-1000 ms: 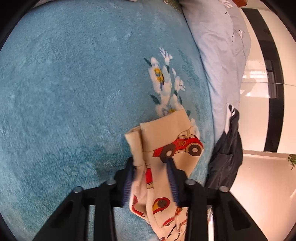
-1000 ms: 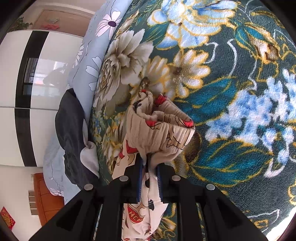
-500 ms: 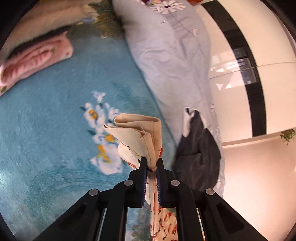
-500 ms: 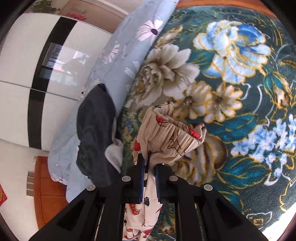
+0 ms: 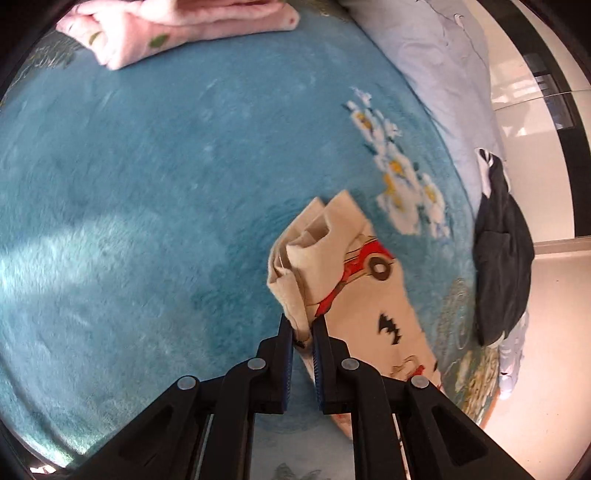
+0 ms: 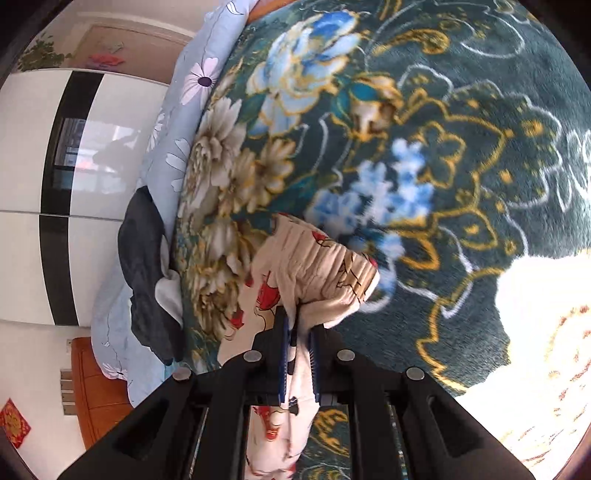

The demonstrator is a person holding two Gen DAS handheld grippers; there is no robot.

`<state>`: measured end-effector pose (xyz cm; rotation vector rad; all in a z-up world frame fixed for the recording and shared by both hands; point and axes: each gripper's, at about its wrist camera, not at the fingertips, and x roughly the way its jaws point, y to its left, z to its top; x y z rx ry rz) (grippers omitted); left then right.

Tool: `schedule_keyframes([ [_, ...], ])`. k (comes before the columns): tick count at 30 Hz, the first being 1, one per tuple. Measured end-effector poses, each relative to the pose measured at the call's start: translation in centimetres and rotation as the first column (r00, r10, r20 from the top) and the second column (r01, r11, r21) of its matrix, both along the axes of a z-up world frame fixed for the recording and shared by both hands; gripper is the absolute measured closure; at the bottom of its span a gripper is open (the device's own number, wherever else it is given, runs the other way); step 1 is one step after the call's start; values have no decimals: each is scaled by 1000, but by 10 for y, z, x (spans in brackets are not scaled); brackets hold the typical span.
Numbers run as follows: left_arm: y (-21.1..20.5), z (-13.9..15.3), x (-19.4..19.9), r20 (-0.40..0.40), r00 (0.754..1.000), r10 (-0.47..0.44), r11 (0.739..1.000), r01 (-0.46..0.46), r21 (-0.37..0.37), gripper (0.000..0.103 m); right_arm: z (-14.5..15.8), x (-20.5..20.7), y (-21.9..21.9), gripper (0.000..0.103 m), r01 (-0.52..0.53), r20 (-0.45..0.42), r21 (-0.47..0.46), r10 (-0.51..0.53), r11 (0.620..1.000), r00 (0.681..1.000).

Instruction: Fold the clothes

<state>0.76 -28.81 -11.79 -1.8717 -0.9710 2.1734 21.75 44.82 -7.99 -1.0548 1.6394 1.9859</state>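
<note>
A cream pair of child's trousers (image 5: 354, 280) printed with red cars hangs over the blue plush blanket (image 5: 147, 221). My left gripper (image 5: 303, 325) is shut on a bunched cuff end of it. In the right wrist view the gathered elastic waistband (image 6: 325, 269) of the same trousers is pinched in my right gripper (image 6: 298, 325), which is shut on it above the dark green flowered part of the blanket (image 6: 461, 147). The cloth trails down below both grippers.
A folded pink garment (image 5: 177, 29) lies at the blanket's far edge. A dark garment (image 5: 502, 254) (image 6: 147, 273) lies on the pale blue flowered quilt (image 5: 443, 66) (image 6: 184, 110) along the bed's side. White wardrobe doors with black stripes (image 6: 55, 184) stand beyond. Bright sunlight falls at the lower right.
Both grippers have carried the trousers sideways across the blanket. The left jaws closed from loose around the cuff to tight on it, and the pink garment came into view.
</note>
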Motion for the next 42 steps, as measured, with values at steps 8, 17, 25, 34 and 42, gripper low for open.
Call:
schedule_keyframes([
  [8,-13,21,24,-49,999,24,998,-26,-53,93,28,8,-7,93,-57,-60,50,60,997,996],
  [17,-25,48,14,-138,990,1,972,-33,-233,93,12,18,-27,93,-140,-20,-7,140,990,990],
  [25,-61,-12,5,101,977,188,967,-166,-195,93,-23,32,-38,93,-137,60,-54,140,989,988],
  [34,-74,-8,12,89,970,225,974,-220,-56,79,-8,20,-43,82,-234,123,10,231,972,965],
  [42,-76,22,14,-47,975,215,972,-219,-81,50,19,9,-33,77,-264,125,79,254,961,959],
])
